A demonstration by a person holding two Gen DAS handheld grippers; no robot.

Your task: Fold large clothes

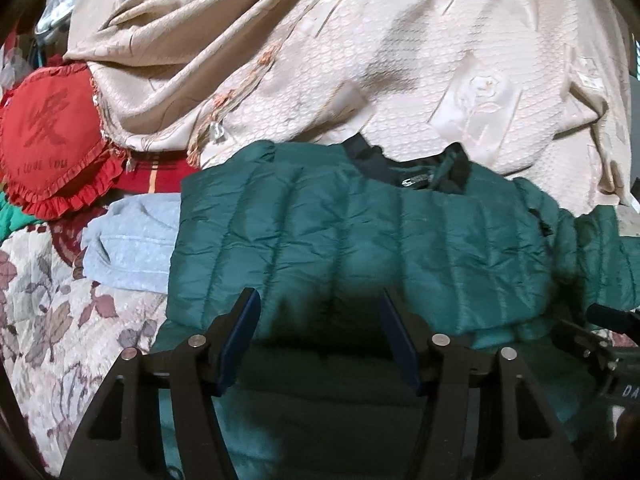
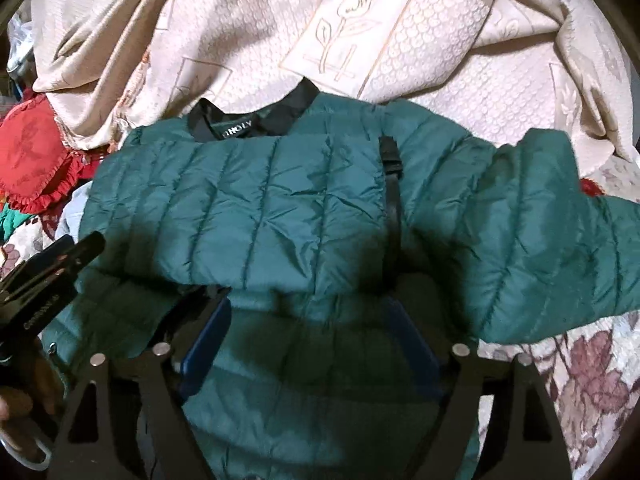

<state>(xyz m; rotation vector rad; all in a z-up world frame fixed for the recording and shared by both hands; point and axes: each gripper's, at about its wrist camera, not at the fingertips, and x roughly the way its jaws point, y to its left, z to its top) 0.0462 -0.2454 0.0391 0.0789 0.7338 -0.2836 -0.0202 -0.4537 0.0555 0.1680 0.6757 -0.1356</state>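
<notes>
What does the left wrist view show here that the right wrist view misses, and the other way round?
Only the left wrist view shows the pale blue towel clearly, beside the jacket's edge, and the writing on the red cushion. Only the right wrist view shows the jacket's outstretched sleeve in full and its black zipper strip. Both show the green jacket with its black collar, lying on the floral bedspread below the cream blanket, with both pairs of tongs open.

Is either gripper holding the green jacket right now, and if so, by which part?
Neither. The left gripper and the right gripper both stand open over the green jacket, with nothing between their fingers.
</notes>
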